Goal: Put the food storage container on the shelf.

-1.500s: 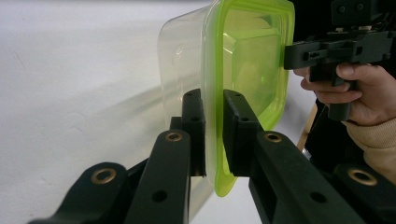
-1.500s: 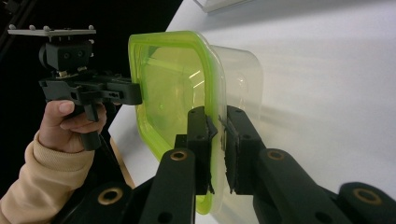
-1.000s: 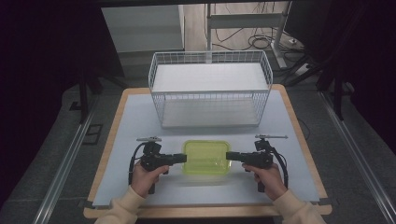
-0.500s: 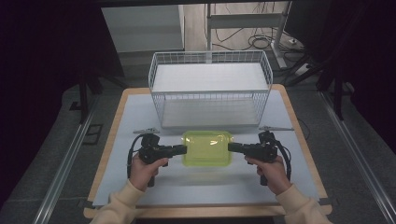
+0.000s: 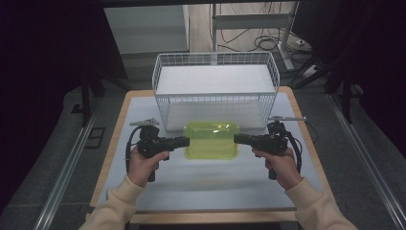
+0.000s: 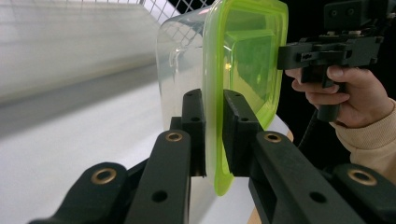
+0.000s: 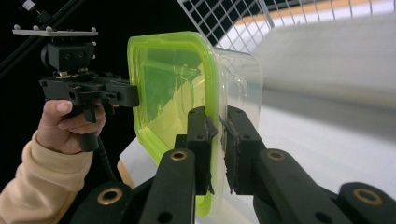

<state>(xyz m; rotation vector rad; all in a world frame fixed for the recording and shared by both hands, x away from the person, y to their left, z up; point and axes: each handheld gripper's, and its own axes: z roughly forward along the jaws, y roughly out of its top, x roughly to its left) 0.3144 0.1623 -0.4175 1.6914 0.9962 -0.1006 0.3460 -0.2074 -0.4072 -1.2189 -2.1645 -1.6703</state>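
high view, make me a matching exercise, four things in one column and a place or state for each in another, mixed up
Things:
1. green-lidded container
2. wire basket
3. left tongs
4. right tongs

Places or states:
A. stands at the far side of the table, nothing inside
B. clamped on the container's right edge
C. held between both tongs, in front of the basket
D. clamped on the container's left edge

Pairs: 1-C, 2-A, 3-D, 4-B
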